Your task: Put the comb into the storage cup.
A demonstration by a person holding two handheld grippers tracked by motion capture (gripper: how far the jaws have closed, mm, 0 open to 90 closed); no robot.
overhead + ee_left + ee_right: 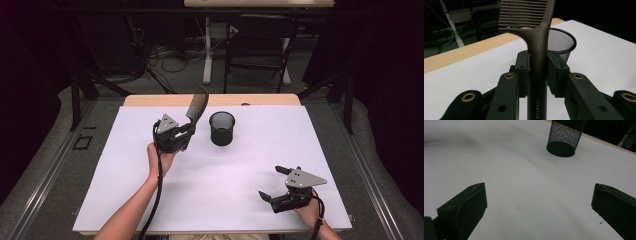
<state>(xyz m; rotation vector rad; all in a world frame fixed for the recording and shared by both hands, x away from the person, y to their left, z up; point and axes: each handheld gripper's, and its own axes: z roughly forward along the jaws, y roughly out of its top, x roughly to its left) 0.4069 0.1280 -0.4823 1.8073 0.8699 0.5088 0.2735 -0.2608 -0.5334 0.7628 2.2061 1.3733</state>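
A dark brown comb (196,107) stands up out of my left gripper (187,131), which is shut on its handle. In the left gripper view both pads clamp the comb (537,65) handle, with the teeth at the top. A black mesh cup (221,128) stands upright just right of the comb, its rim (564,35) showing beyond the jaws. My right gripper (272,182) rests low at the table's front right, open, with bare white surface between its fingers (465,207). The mesh cup (564,137) is far ahead of it.
The white sheet (125,170) covers the table, with a wooden edge (150,100) along the far side. Beyond the table are a dark chair (260,45), a white table leg (207,50) and cables on the floor.
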